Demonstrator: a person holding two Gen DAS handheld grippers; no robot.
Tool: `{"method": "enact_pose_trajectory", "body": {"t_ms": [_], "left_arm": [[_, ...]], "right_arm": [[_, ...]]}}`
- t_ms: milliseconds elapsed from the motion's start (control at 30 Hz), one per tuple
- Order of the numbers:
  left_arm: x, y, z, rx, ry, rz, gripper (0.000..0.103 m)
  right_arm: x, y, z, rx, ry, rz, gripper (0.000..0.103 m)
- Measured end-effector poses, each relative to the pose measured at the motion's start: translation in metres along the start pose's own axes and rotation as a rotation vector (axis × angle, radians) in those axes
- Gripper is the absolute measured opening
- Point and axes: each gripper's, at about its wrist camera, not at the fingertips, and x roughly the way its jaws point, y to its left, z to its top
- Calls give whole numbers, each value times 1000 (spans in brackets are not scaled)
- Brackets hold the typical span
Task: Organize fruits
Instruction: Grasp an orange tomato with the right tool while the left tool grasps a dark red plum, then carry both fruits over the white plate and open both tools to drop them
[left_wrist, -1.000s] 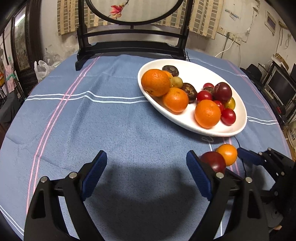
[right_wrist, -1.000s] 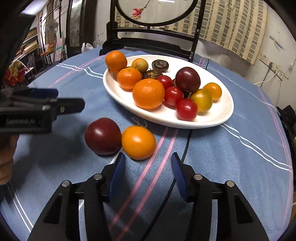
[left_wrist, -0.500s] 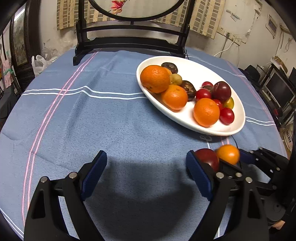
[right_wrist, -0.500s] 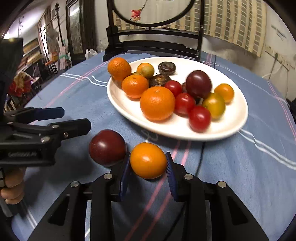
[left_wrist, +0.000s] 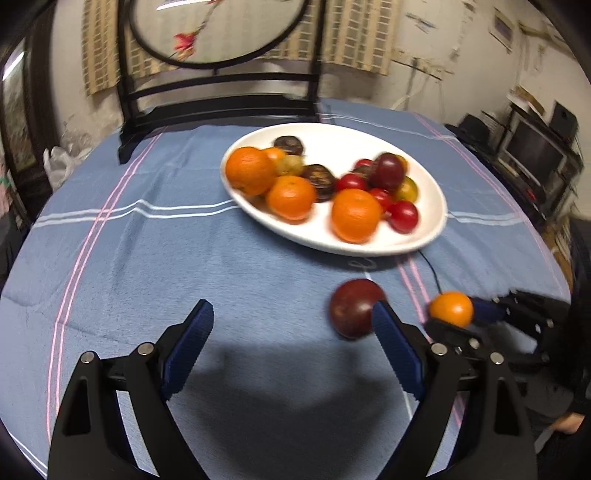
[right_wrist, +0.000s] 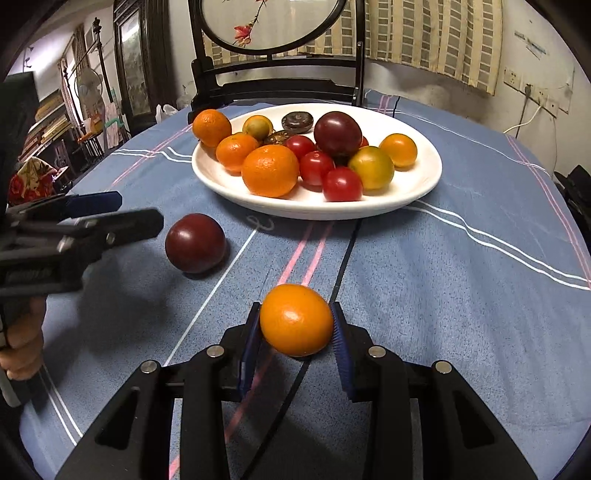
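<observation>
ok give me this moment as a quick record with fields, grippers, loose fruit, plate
right gripper: shut on the small orange fruit, jaws just closed on it
left gripper: open, nothing between the pads
loose fruit: dark red plum on the blue tablecloth, beside the left gripper's right finger
plate: white plate holding oranges, red tomatoes, a dark plum and other small fruits
done: neither loose fruit is on the plate yet
</observation>
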Motion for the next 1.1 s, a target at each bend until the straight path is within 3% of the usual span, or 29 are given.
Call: {"method": "enact_pose_trajectory", "body": {"t_ms": [200,400,567,633,667,700,733,900,1100], "left_arm": [[14,-22,-10,113,20,49,86],[25,-25,-12,133,25,55,86],[42,-33,-9,150,77,74,85],[43,-38,-11,169,55,90,81],[43,-42,-10,184,49,79,70],[43,-44,-9,190,50,50,50],[43,-46,-7,192,58,4,41],[44,-53,-8,238,45,29,40],[33,-48,-9,191,83,1,40]], "right_arm": [[-2,-3,1,-18,14,-39,37],[-4,-16,1,35,24,-52,37],[-5,-17,0,39,27,-55,37],[-5,-19,0,48,29,-53,37],[-5,-19,0,49,30,-53,37],[-5,-19,0,49,32,-52,37],[-4,-18,0,47,33,-52,37],[-8,-19,1,50,19,-53,37],[-16,-19,3,59,-20,-42,37]]}}
